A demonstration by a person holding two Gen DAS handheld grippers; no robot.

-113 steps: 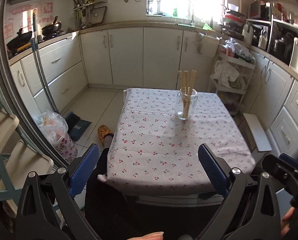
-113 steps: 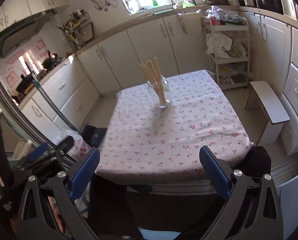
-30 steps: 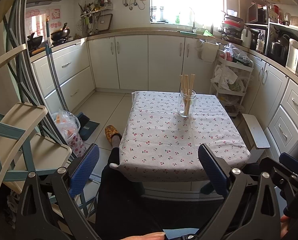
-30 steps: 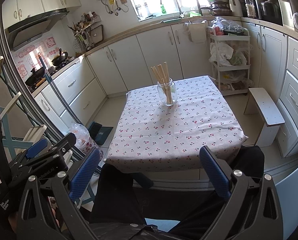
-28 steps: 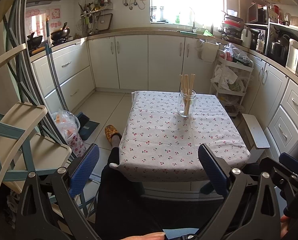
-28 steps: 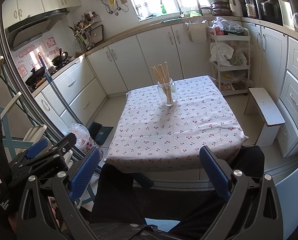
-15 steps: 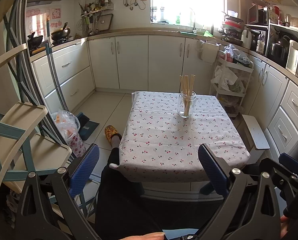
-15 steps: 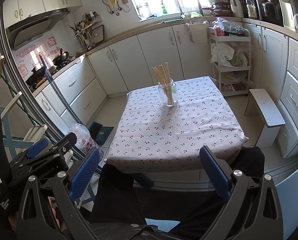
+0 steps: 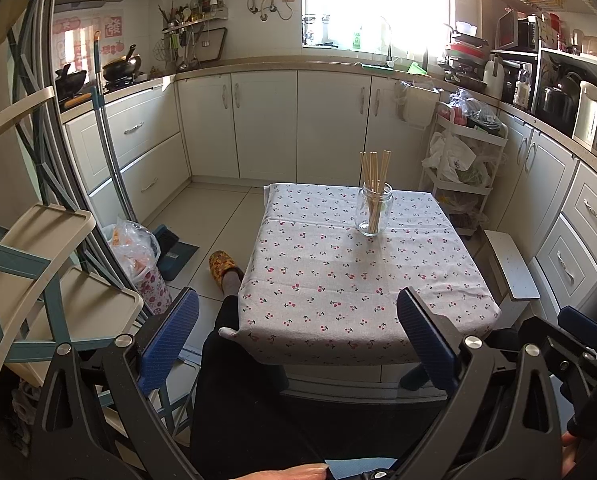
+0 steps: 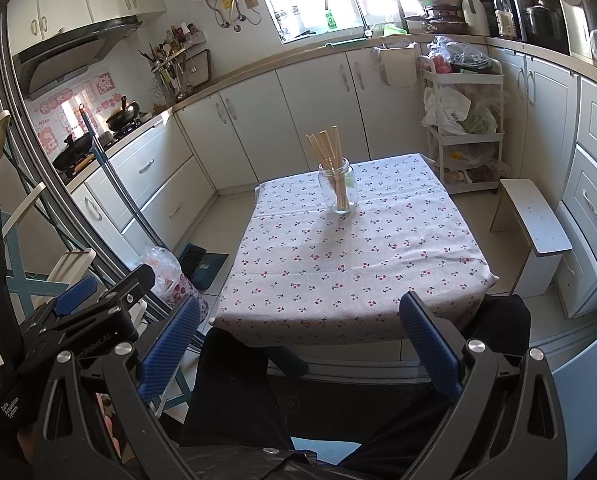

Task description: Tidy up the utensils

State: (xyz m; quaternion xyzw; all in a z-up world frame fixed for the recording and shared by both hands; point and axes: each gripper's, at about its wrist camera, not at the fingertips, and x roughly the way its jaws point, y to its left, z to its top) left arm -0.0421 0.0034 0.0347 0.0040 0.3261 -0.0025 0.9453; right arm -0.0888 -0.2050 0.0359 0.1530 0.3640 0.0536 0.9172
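At the far left of the left wrist view a beige and teal shelf rack [image 9: 38, 264] stands by the wall, and just right of it a tied plastic bag [image 9: 132, 246] sits on the tiled floor beside a dark dustpan [image 9: 174, 246]. A yellow patterned slipper [image 9: 223, 265] on the person's foot rests on the floor near the table's left edge, and a dark trouser leg [image 9: 238, 392] runs from it towards the camera. The left gripper [image 9: 298, 336] is held low in front of the table [image 9: 362, 280], its blue-padded fingers [image 9: 170, 338] spread wide with nothing between them. The table wears a cloth printed with small red cherries, and on its far half, slightly right of centre, stands a clear glass jar [image 9: 373, 214] upright, holding a bundle of wooden chopsticks [image 9: 373, 176] whose upper ends fan out above the rim. Nothing else lies on the cloth. The right gripper [image 10: 298, 336] likewise hangs short of the table's near edge, released and empty, well apart from the jar. In its view the jar [image 10: 338, 190] and chopsticks [image 10: 326, 152] sit on the far half of the table [image 10: 338, 272], near the middle. Right of the table a white stool [image 10: 534, 224] stands on the floor, and behind it a white trolley [image 10: 462, 128] stuffed with bags stands against the cabinets.
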